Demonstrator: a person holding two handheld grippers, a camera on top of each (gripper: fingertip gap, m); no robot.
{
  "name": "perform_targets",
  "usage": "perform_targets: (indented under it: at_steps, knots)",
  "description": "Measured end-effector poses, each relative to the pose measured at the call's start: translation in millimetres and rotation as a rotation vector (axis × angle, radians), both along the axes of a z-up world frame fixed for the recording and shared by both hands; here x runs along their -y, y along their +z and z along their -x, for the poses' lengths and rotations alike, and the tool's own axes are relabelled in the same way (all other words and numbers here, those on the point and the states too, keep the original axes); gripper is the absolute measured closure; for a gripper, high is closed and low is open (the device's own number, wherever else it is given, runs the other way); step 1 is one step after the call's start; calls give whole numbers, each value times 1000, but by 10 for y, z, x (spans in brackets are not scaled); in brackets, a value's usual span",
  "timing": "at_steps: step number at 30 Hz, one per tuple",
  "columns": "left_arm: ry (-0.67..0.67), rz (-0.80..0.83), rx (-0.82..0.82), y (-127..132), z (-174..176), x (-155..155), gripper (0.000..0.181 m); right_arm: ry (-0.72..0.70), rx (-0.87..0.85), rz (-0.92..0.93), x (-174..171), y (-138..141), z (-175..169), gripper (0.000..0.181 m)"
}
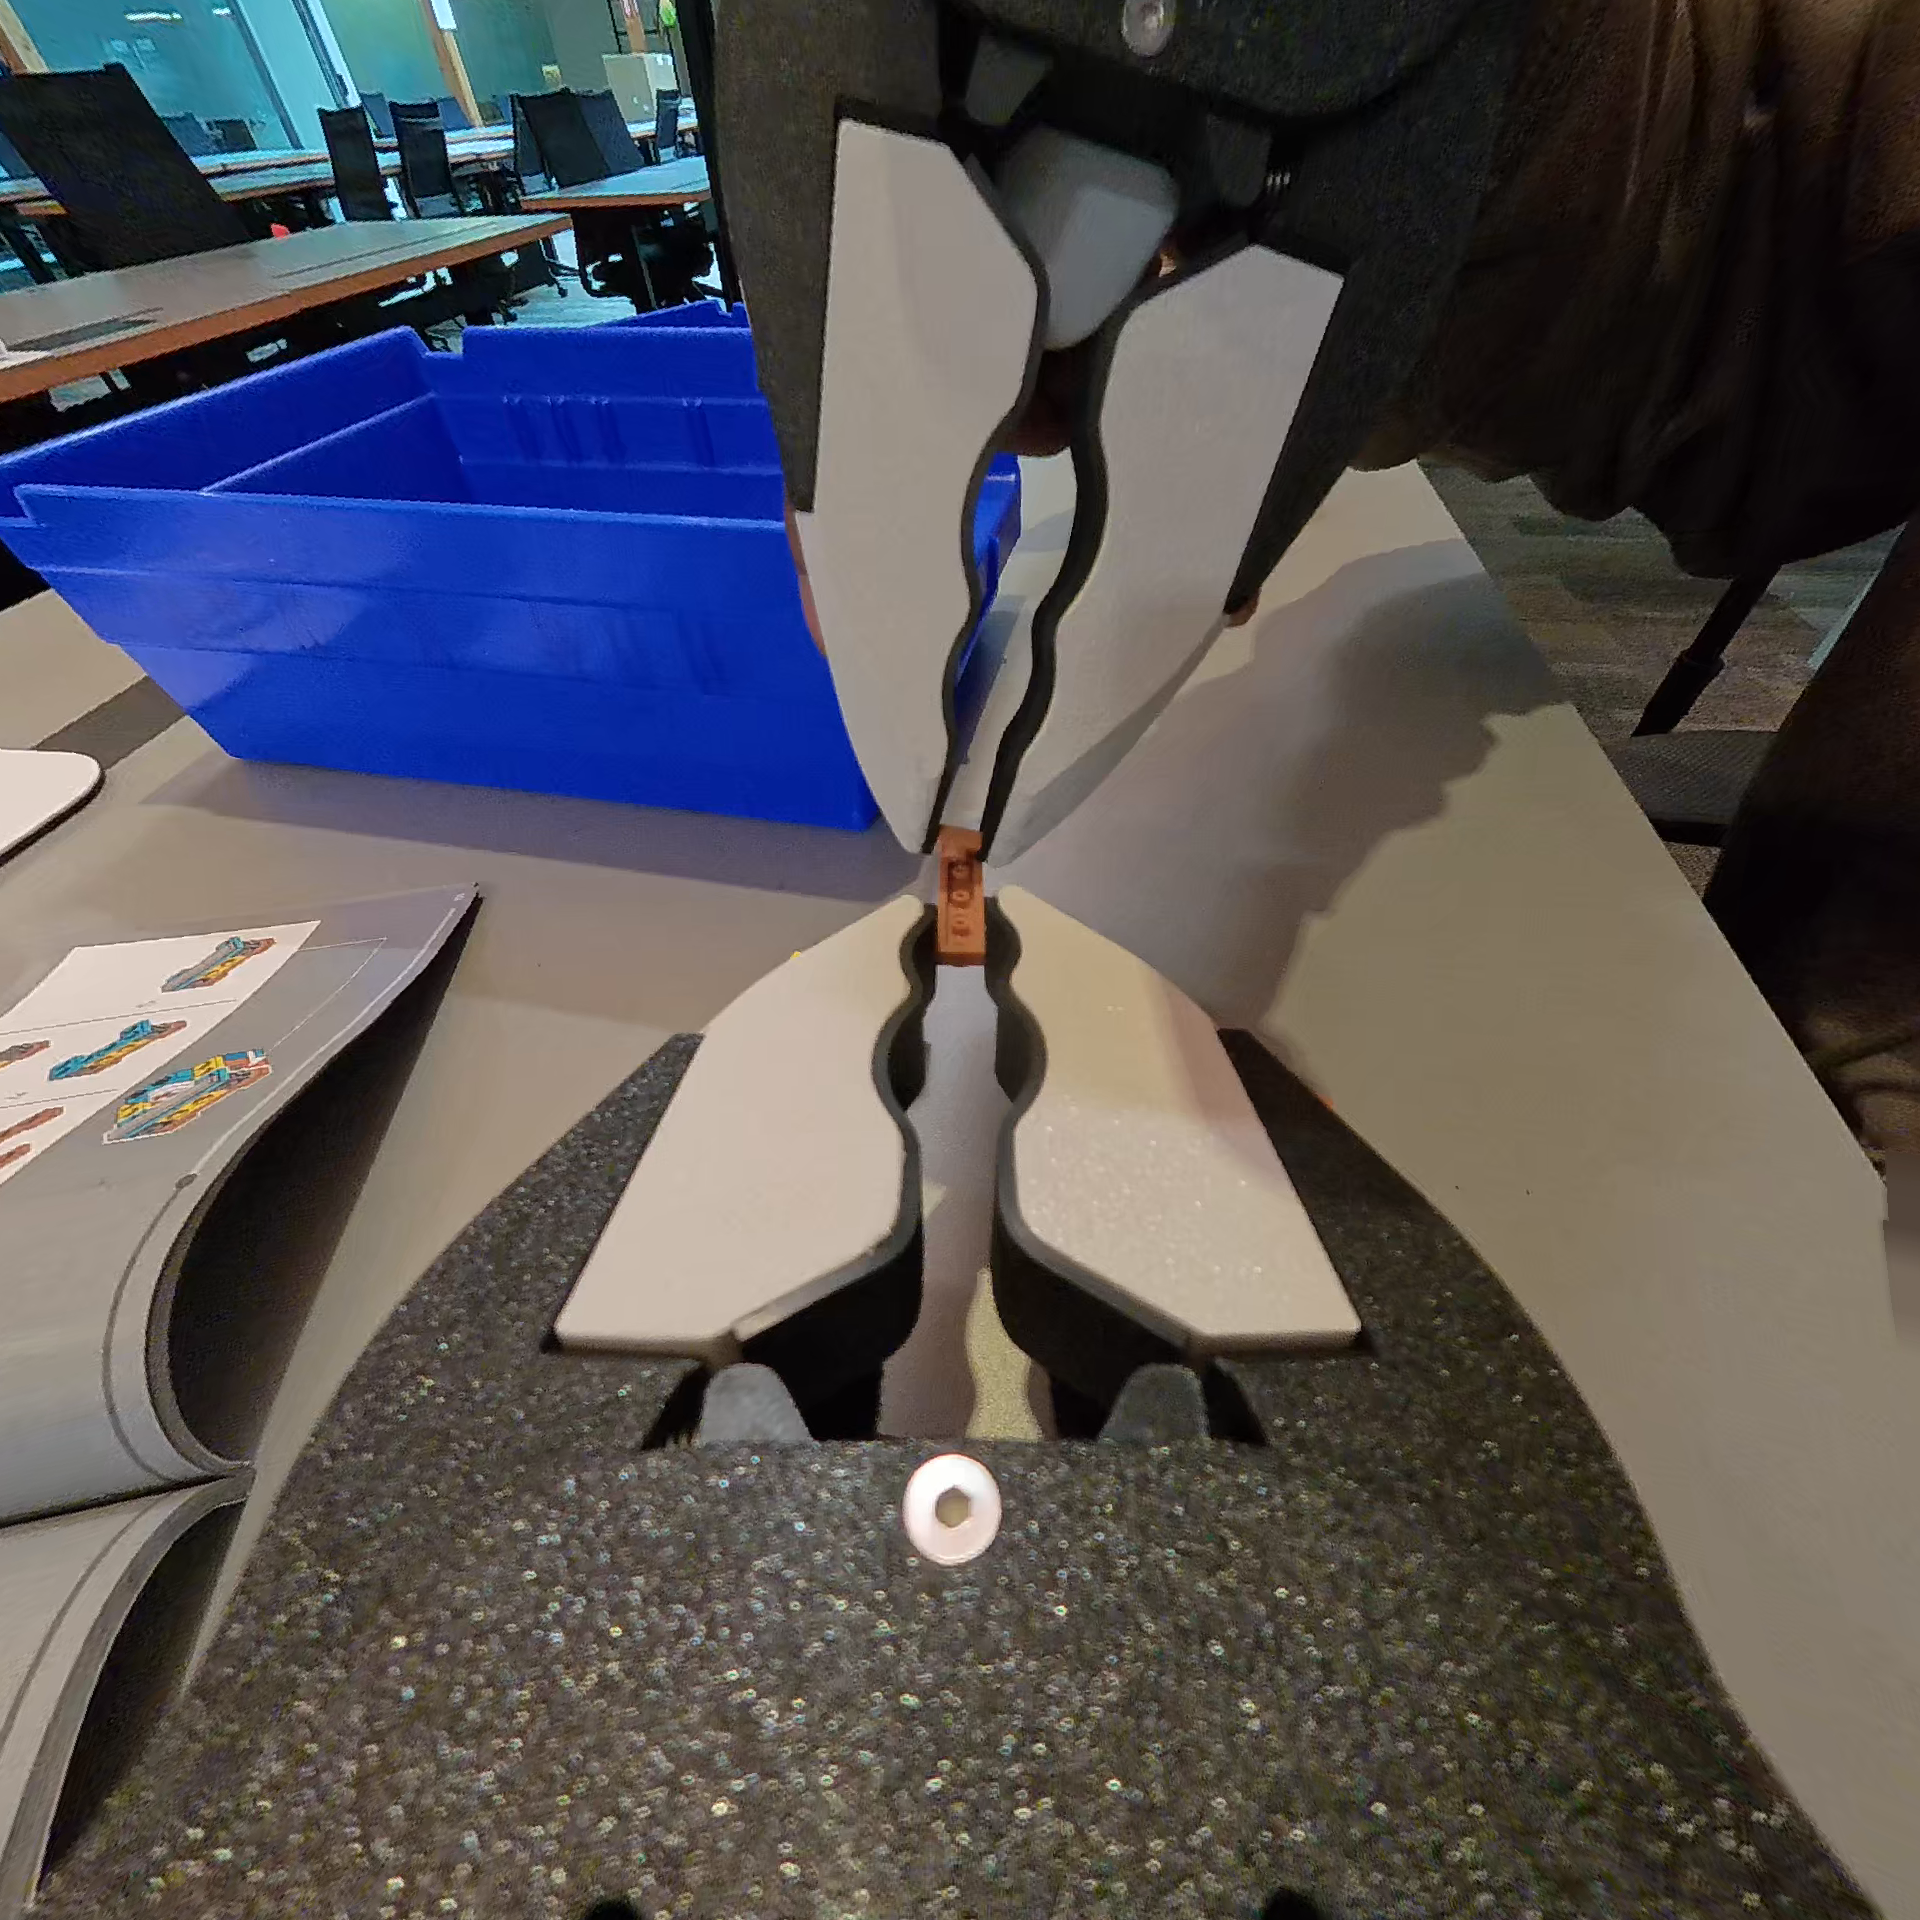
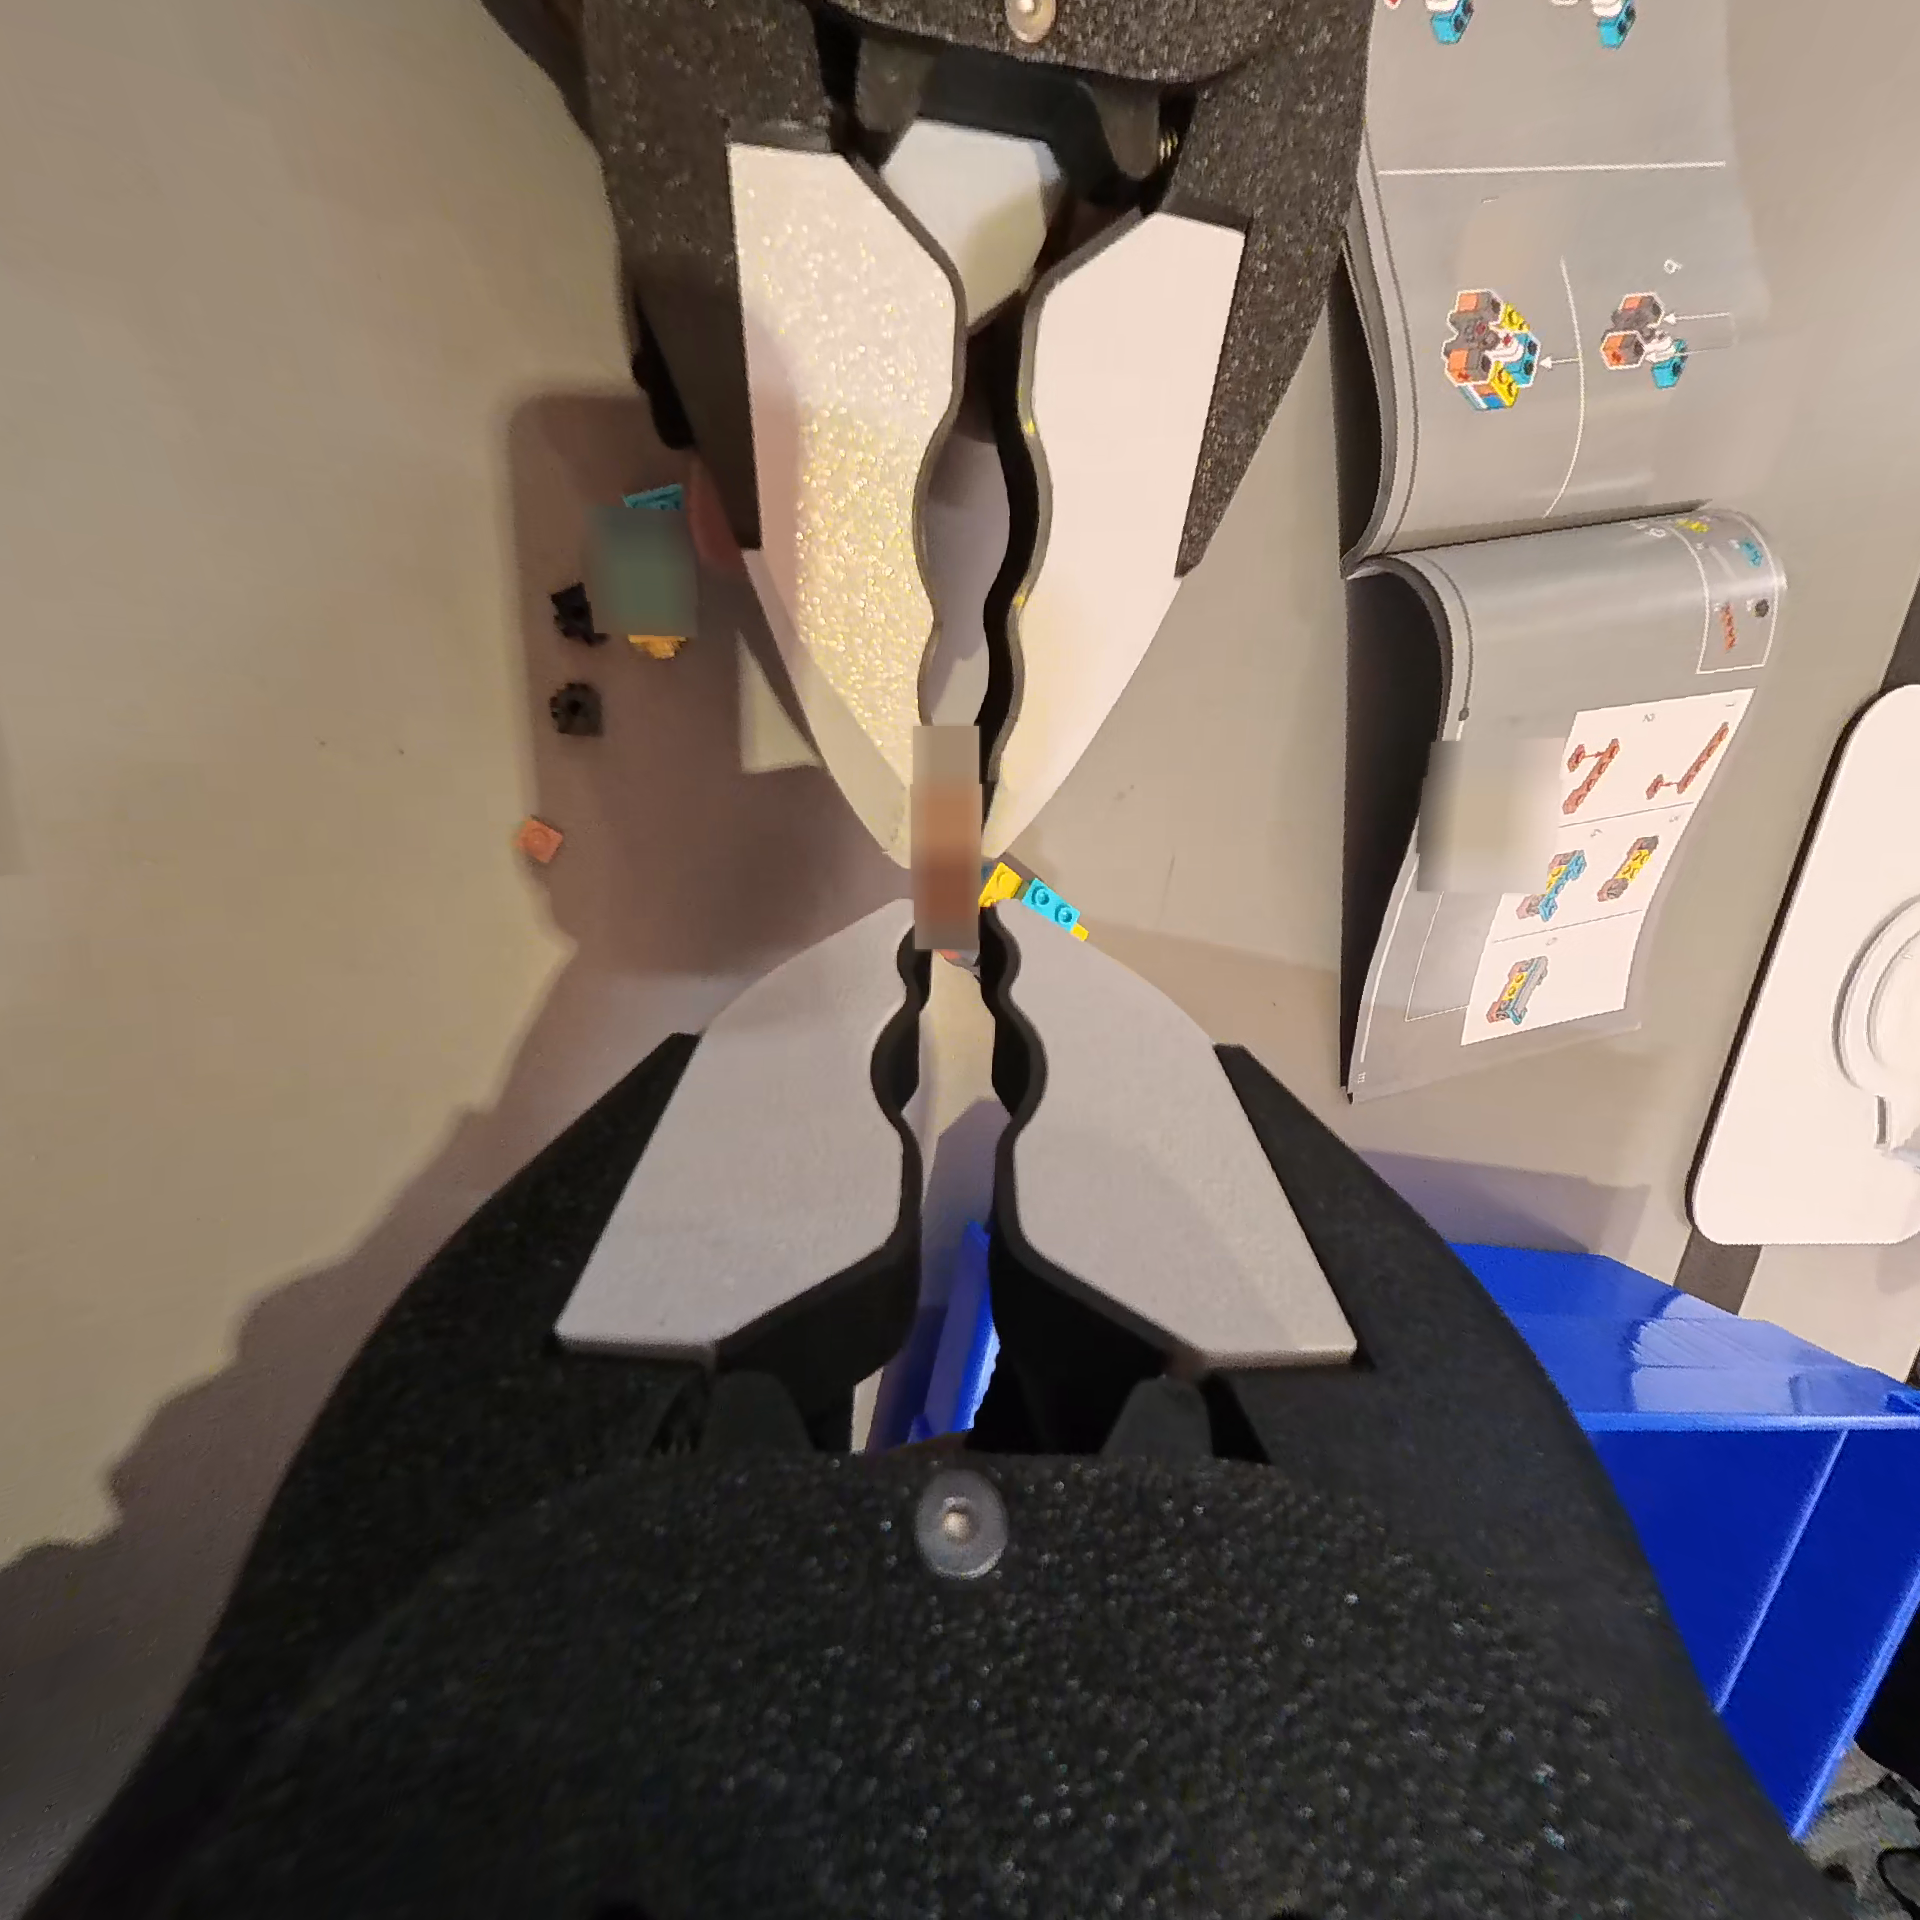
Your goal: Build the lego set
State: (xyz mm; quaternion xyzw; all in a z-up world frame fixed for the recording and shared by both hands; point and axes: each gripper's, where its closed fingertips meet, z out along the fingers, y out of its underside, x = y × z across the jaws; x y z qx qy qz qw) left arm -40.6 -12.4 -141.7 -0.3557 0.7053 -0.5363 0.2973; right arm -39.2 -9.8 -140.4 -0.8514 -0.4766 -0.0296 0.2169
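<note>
A small brown lego plate point(image 1: 959, 909) with a row of studs is held above the grey table point(image 1: 1351, 935). My left gripper point(image 1: 958, 930) is shut on its near end. My right gripper point(image 1: 961, 844) comes in from above, tip to tip, and is shut on its far end. In the right wrist view the right gripper point(image 2: 951, 951) and the left gripper point(image 2: 951, 831) meet the same way, and a blurred patch covers the plate. A small yellow and cyan lego piece point(image 2: 1044, 902) shows right beside the tips; I cannot tell whether it is attached.
An open instruction booklet point(image 1: 208, 1039) lies at the left, also in the right wrist view point(image 2: 1538, 831). A blue bin point(image 1: 468, 623) stands behind it. Loose black pieces point(image 2: 575, 710) and an orange piece point(image 2: 538, 840) lie on the table. A white tray point(image 2: 1818, 987) is beside the booklet. Left and right tips are no more than a few centimetres apart. The orange piece point(image 2: 538, 840) is about 10 cm from my left fingertips.
</note>
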Motion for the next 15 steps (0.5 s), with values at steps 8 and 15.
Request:
perform_targets:
  at_steps: [8,15]
  knots:
    - [-5,7,2,9,3,6,173,6,-3,-5,-2,9,7,173]
    - [-10,8,2,8,6,13,173,12,-12,-2,4,7,12,172]
